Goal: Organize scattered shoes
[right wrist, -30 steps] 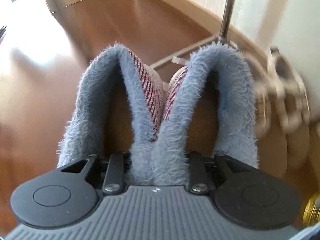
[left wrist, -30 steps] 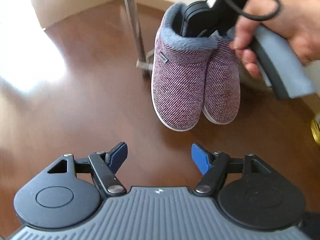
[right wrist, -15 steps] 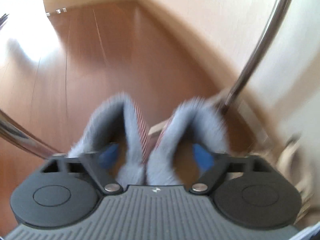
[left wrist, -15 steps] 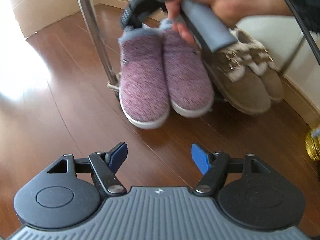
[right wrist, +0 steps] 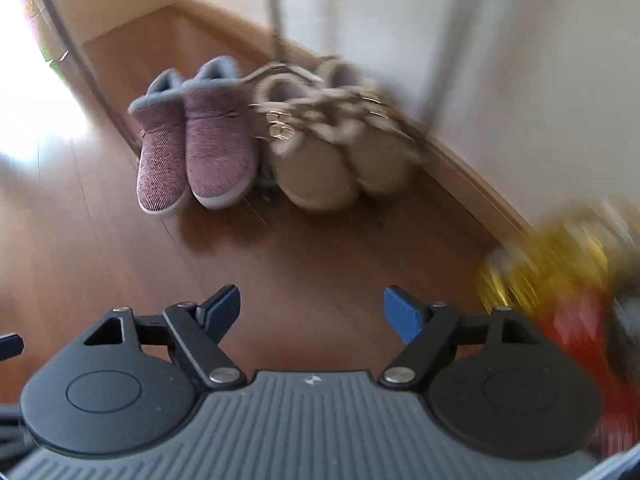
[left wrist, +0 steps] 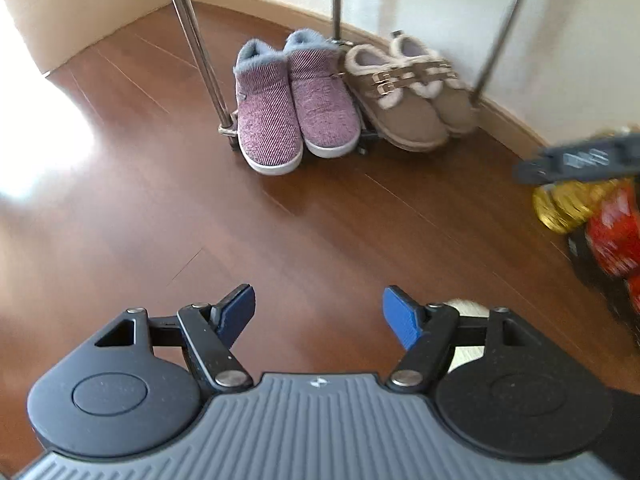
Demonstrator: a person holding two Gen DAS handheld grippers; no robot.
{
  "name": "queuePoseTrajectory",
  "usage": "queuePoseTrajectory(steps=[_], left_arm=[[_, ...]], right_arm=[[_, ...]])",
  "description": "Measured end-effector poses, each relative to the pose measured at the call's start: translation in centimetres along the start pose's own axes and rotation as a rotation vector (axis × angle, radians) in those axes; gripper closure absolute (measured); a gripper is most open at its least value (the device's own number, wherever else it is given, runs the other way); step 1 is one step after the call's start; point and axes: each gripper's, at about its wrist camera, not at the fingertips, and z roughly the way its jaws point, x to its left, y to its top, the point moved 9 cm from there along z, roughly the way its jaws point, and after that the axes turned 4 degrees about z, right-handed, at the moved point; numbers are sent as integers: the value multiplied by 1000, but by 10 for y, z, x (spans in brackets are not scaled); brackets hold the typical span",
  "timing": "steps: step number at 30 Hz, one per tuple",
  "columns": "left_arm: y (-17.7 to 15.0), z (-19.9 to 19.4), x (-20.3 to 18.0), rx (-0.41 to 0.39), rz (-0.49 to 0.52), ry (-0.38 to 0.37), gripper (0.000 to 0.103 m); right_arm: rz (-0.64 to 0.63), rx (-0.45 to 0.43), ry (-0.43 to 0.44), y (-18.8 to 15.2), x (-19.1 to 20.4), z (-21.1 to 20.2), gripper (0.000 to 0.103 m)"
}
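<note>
A pair of purple knit slippers (left wrist: 296, 108) (right wrist: 196, 148) with grey fleece lining stands side by side on the wooden floor, toes toward me, at the foot of a metal rack. Right beside it sits a pair of tan buckled slippers (left wrist: 408, 96) (right wrist: 332, 152) against the wall. My left gripper (left wrist: 318, 312) hangs open above bare floor, well back from the shoes. My right gripper (right wrist: 312, 308) is also back from them; its jaws are closing with nothing between them. Its blurred dark body (left wrist: 580, 160) shows at the right edge of the left wrist view.
Thin metal rack poles (left wrist: 196, 40) rise around the shoes. The wall and baseboard (left wrist: 504, 116) run behind them. Gold and red shiny objects (left wrist: 592, 216) lie on the floor at the right. A cardboard box (left wrist: 60, 12) stands at the back left.
The right gripper let go of the purple slippers, which now stand on the floor beside the tan pair. Both grippers have drawn back and up from the shoes.
</note>
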Motion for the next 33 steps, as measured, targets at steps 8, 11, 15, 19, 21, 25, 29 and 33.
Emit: queuePoseTrajectory(steps=[8,11,15,19,21,25,29,33], left_arm=[[21,-267,-25,-104,-34,38,18],[30,-337,-38,-161,-53,38,17],[29,-407,-46,-216,-103,79,16],[14,-458,-44,-239,-192,139,16],[-4,-477,-44,-224,-253,150,17],[-49,-518,-61,-220,-340,178,17],[-86,-550,-91,-218,-363,190,17],[-107,-583,-119,-212,-334,171,16]], right_arm=[[149,-257,137,30,2,-292,14],[111,-362,195,43,6,-380,10],[26,-451,194,40,4,-460,2],[-61,-462,183,19,0,-507,1],[-100,-463,185,3,-5,-528,1],[-139,-488,171,-44,-32,-587,1],[-142,-504,173,-93,-70,-636,1],[-77,-515,173,-119,-104,-680,1]])
